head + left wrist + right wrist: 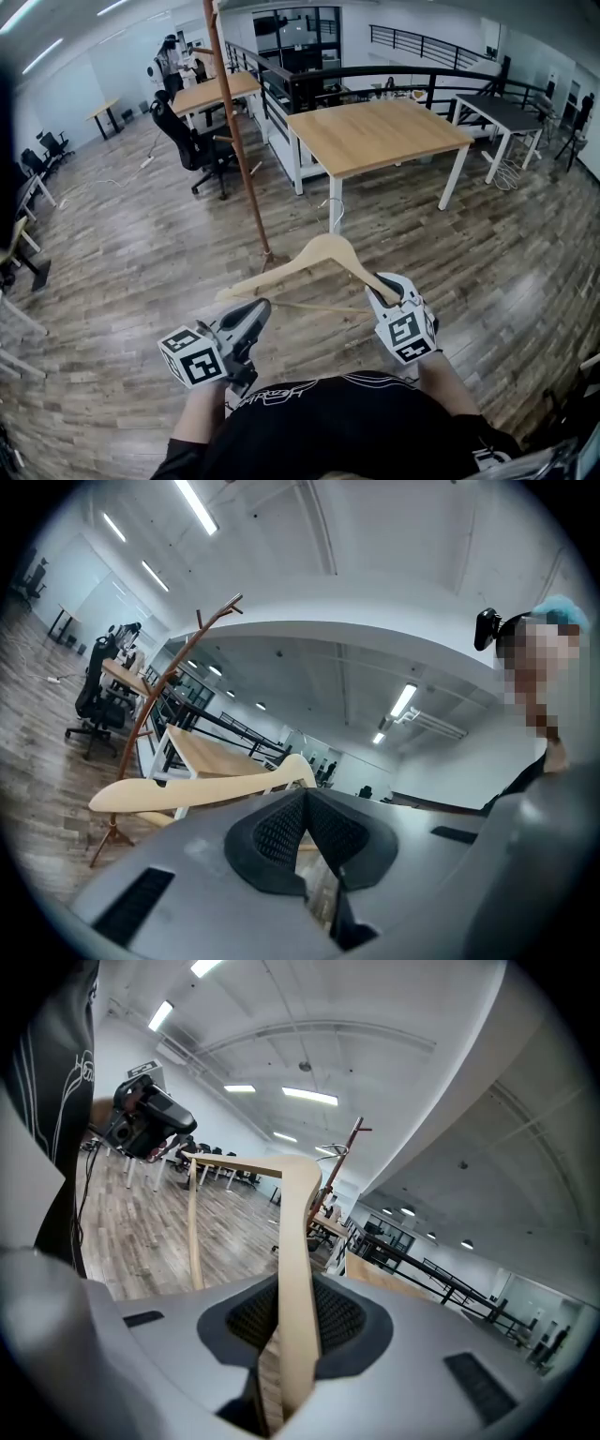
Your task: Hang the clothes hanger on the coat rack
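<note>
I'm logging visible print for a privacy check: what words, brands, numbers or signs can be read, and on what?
None reads clearly.
Black shirt: white collar lettering, too warped to read.
Left gripper and right gripper cubes: square patterns, no words.
Clothes hanger: no print.

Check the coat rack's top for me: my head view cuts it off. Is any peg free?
Observer: The left gripper view shows the coat rack forking into upswept branches on top. Those in sight are bare.
Operator: Is my right-hand grip solid?
Observer: Yes. In its own view, the right gripper has both pads pressed on the wooden hanger's arm.
Operator: And the other side?
Observer: The left gripper has its jaw tips together. The hanger's arm runs just past them, and I cannot tell whether they pinch its lower bar.
</note>
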The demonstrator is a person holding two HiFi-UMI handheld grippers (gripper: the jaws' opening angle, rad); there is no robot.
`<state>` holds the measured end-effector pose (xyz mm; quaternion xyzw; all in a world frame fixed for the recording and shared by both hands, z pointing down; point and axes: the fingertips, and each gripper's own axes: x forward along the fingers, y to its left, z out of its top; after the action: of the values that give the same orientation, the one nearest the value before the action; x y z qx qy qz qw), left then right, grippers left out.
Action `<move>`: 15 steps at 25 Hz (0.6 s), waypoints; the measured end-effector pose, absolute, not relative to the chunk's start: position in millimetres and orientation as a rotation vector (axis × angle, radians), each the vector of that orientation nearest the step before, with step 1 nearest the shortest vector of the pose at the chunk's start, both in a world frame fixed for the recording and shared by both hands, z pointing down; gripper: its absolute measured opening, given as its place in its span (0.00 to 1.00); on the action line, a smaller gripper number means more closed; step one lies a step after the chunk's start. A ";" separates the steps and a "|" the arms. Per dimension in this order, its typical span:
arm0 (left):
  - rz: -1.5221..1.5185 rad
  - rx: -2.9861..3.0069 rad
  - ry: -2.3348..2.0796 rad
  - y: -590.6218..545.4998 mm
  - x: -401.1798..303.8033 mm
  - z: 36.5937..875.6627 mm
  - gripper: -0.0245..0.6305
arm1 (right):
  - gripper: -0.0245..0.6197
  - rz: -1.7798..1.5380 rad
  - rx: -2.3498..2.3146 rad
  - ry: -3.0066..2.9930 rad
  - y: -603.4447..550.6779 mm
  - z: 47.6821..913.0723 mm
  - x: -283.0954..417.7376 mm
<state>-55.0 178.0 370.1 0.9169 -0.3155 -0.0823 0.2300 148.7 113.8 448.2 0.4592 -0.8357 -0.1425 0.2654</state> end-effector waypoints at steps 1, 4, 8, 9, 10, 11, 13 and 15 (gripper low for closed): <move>-0.225 2.528 -0.864 175.6 -47.5 369.3 0.05 | 0.22 -0.391 1.244 -2.254 112.8 447.3 156.3; -0.208 2.541 -0.843 169.1 -25.9 367.9 0.05 | 0.22 -0.393 1.253 -2.248 107.6 444.9 175.4; -0.162 2.548 -0.814 158.5 -7.2 375.3 0.05 | 0.22 -0.341 1.266 -2.271 99.5 453.5 190.7; -0.156 2.546 -0.809 153.9 -5.0 377.2 0.05 | 0.22 -0.332 1.271 -2.267 95.9 457.4 194.1; -0.154 2.542 -0.804 147.7 -3.6 379.3 0.05 | 0.22 -0.326 1.274 -2.260 91.0 462.0 197.2; -0.154 2.536 -0.798 139.8 -2.6 381.8 0.05 | 0.22 -0.322 1.276 -2.252 84.7 466.9 199.5; -0.151 2.522 -0.784 119.5 -1.6 388.5 0.05 | 0.22 -0.306 1.274 -2.236 69.1 475.7 202.2; -0.138 2.514 -0.775 95.4 -1.5 396.5 0.05 | 0.22 -0.290 1.272 -2.210 51.3 483.1 204.5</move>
<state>-1.5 95.4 396.5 0.9237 -0.2847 -0.0508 0.2511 204.5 51.3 483.1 0.4752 -0.8258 -0.1085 0.2838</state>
